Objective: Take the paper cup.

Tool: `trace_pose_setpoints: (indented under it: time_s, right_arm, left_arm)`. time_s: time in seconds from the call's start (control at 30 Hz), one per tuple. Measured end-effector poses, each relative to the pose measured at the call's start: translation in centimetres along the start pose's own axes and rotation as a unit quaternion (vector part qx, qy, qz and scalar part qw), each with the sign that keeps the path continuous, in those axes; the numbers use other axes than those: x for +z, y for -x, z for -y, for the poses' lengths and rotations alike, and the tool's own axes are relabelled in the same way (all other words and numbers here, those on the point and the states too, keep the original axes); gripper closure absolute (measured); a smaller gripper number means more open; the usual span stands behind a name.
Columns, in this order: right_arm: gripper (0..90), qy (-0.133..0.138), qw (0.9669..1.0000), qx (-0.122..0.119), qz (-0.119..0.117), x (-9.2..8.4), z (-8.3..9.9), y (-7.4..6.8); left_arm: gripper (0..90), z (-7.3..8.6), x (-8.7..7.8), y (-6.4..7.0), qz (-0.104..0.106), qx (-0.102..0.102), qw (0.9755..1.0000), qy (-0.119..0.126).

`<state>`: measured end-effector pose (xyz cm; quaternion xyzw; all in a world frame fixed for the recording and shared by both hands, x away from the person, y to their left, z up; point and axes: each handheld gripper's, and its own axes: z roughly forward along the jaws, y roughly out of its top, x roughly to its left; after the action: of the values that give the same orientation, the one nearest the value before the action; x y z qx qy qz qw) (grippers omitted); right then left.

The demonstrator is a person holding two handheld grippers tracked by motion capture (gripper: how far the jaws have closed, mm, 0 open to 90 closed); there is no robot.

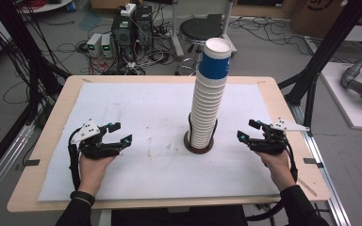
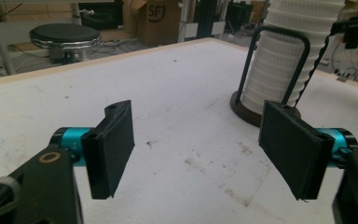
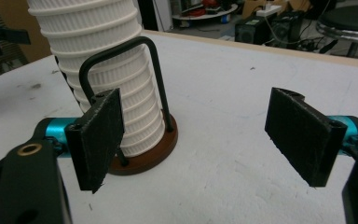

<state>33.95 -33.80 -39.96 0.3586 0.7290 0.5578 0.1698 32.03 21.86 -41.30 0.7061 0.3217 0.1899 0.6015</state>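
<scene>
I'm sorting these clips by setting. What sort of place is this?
Most likely a robotics or engineering lab, not a home or café. Computer towers sit on the floor amid tangled cables, black frame struts flank the table, and a grey robot arm lies on a side bench.

Worktop (image 1: pixel 52 122): pale wood edge, covered by a stained white sheet (image 1: pixel 136 113). Floor behind: round black stool (image 1: pixel 199 29), computer towers (image 1: pixel 133 26) amid tangled cables, two small white boxes (image 1: pixel 100 44). Cardboard box (image 2: pixel 161 18) beyond the far edge. Black frame struts at both sides.
</scene>
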Motion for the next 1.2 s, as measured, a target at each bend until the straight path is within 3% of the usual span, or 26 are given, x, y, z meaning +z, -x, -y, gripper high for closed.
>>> trace_pose_setpoints:
  time_s: [0.07, 0.13, 0.23, 0.63, 1.2]
  right_arm:
    - [20.2, 0.0, 1.0, 0.001, 0.001, -0.2, 0.0, 0.1]
    - [20.2, 0.007, 1.0, 0.001, 0.0, -0.5, -0.1, 0.0]
    - [20.2, 0.009, 0.9999, -0.002, -0.003, -0.7, -0.2, -0.1]
    - [18.8, 0.007, 0.9993, -0.014, -0.035, -1.5, -1.2, -0.9]
    - [18.9, 0.038, 0.9959, -0.039, -0.072, -1.4, -4.6, -2.7]
  left_arm:
    - [23.9, -0.1, 0.0, 0.0, 0.003, -0.002, 1.0, 0.0]
    - [22.6, -0.1, 0.1, 0.2, 0.002, 0.012, 0.9999, 0.008]
    - [20.4, -0.1, 0.2, 0.2, -0.001, 0.015, 0.9999, 0.008]
    - [12.2, -0.5, 1.0, 0.0, -0.005, 0.008, 0.9997, 0.023]
    - [12.2, -0.2, 1.0, 0.0, 0.005, -0.005, 1.0, 0.004]
